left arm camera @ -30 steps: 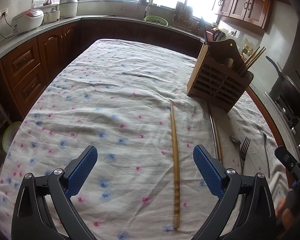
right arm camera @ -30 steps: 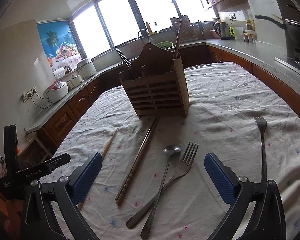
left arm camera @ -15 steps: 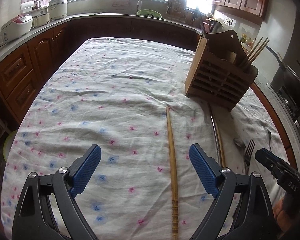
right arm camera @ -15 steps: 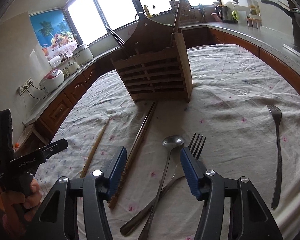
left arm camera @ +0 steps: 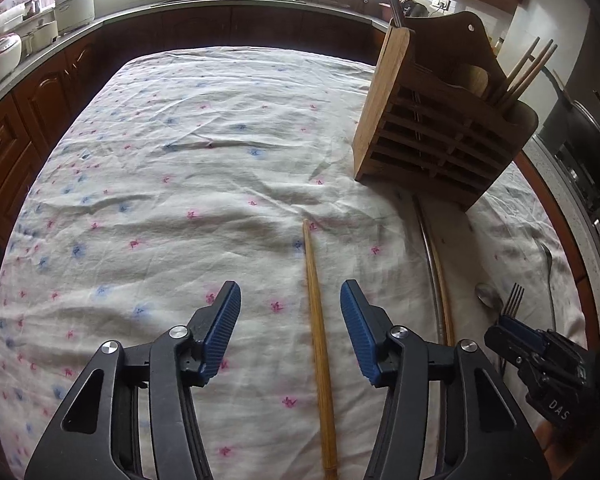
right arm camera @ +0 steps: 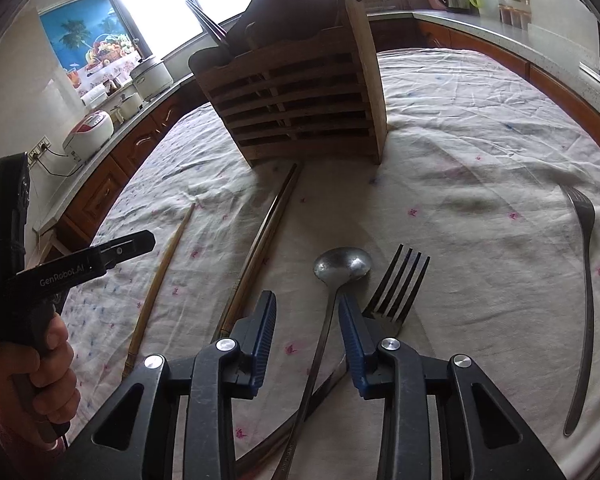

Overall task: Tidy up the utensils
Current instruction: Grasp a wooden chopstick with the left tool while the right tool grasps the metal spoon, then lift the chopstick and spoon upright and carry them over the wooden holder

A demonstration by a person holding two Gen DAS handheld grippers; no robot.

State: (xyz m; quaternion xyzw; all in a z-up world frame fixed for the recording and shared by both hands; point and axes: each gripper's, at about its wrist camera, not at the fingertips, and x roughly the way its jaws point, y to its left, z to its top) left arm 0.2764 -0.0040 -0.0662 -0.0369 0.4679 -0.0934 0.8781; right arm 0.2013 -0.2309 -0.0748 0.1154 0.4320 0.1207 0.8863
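A single bamboo chopstick (left arm camera: 318, 340) lies on the flowered tablecloth (left arm camera: 180, 184). It runs between the blue pads of my left gripper (left arm camera: 290, 332), nearer the right pad. The jaws are closing and neither pad presses on it. In the right wrist view, the handle of a metal spoon (right arm camera: 342, 266) passes between the jaws of my right gripper (right arm camera: 308, 338), close against the right pad. These jaws are closing too, with a gap left at the other pad. A fork (right arm camera: 396, 284) lies crossed under the spoon. The slatted wooden utensil holder (right arm camera: 300, 100) stands beyond with chopsticks in it.
A pair of dark chopsticks (right arm camera: 264, 240) lies between the bamboo chopstick (right arm camera: 160, 280) and the spoon, pointing at the holder. A second fork (right arm camera: 584, 280) lies at the far right. A hand (right arm camera: 40, 380) holds the left gripper's handle. Counters with rice cookers and a wok surround the table.
Both grippers have moved forward and lower over the cloth and their jaws have narrowed. The left now straddles the bamboo chopstick; the right now straddles the spoon handle.
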